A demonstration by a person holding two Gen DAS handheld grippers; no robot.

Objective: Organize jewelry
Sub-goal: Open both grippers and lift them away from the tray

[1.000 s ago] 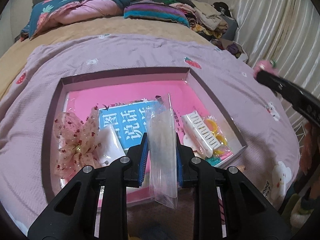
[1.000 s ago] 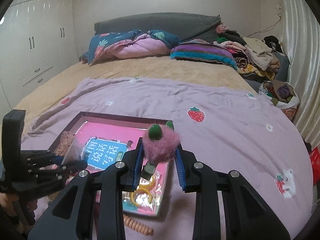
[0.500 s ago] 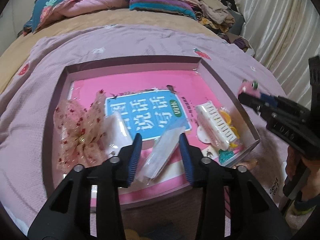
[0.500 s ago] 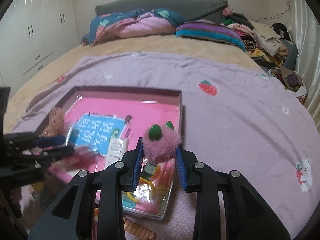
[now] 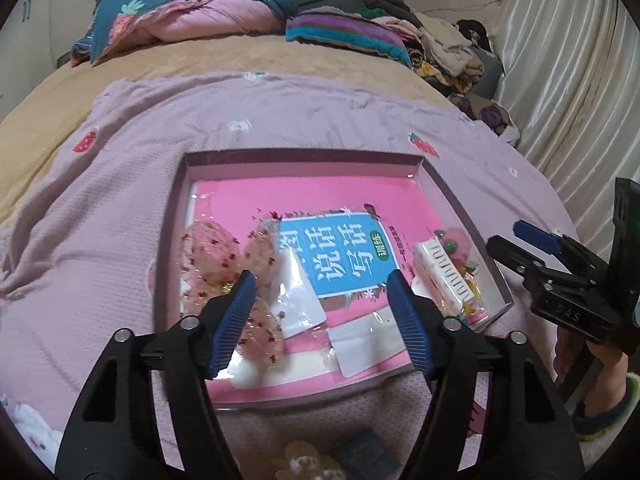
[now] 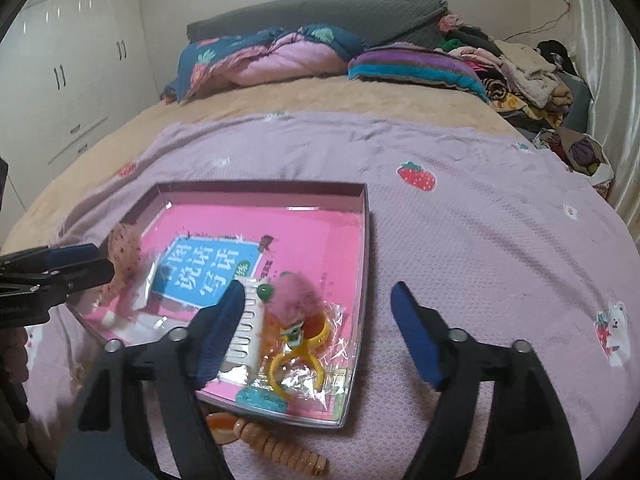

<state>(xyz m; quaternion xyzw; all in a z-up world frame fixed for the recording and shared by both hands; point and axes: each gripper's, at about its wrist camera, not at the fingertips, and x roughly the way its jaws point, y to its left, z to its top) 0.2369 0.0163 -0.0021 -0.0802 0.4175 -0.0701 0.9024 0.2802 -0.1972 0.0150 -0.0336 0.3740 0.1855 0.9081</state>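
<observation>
Left wrist view: left claw (image 5: 322, 304) and right claw (image 6: 318, 314) both just released, spread over pink tray (image 5: 466, 220)

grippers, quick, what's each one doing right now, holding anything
Left gripper: jaws just opened, holding nothing; clear plastic bag lies in the pink tray.
Right gripper: jaws just opened, empty; fuzzy pink hair clip lies in the tray.

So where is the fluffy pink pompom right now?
The pompom lies in the tray, at its near right corner in the right wrist view, on the yellow ring beside the white comb, clear of the open right gripper.
</observation>
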